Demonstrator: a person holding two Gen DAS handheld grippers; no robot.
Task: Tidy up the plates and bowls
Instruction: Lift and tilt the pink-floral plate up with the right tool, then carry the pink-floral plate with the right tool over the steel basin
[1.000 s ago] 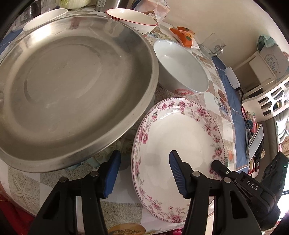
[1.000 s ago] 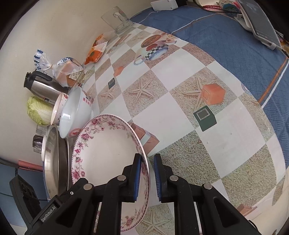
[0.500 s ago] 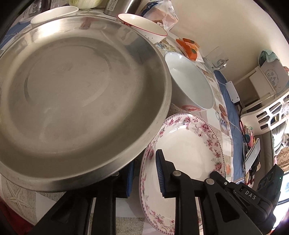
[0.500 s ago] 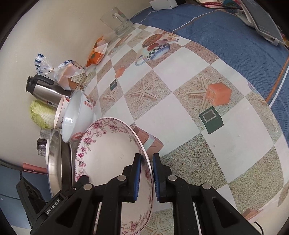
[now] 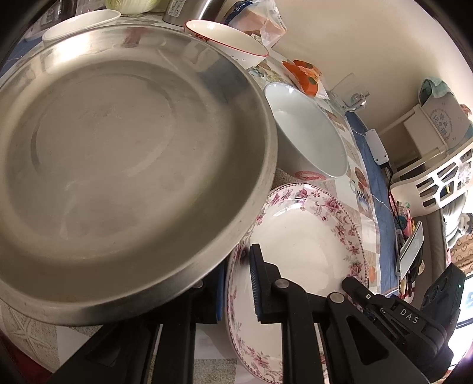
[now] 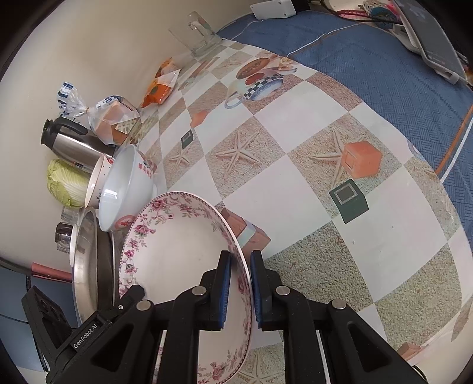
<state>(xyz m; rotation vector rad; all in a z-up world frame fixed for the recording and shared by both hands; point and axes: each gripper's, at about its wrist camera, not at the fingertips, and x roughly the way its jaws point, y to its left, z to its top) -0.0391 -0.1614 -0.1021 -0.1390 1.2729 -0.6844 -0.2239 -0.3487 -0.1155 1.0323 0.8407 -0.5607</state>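
Note:
A white plate with a pink floral rim (image 5: 310,245) (image 6: 177,251) is gripped from both sides and sits tilted. My left gripper (image 5: 236,267) is shut on its left rim; one finger is hidden under the edge of a big steel pan (image 5: 118,162). My right gripper (image 6: 240,261) is shut on the opposite rim, its blue pads (image 6: 226,283) pressing both faces. A deep white bowl (image 5: 307,138) (image 6: 124,189) stands just beyond the plate. Behind it are a red-rimmed bowl (image 5: 230,44) and a small white dish (image 5: 79,23).
Against the wall stand a steel kettle (image 6: 71,147), a cabbage (image 6: 65,183), a bagged loaf (image 6: 112,118) and an orange packet (image 6: 159,88). The checkered tablecloth (image 6: 295,206) stretches right to a blue cloth (image 6: 384,73). A white basket (image 5: 437,177) sits beyond the table.
My left gripper closed from wide open onto the plate's left rim and slid forward under the pan's edge. The right gripper kept its grip and place.

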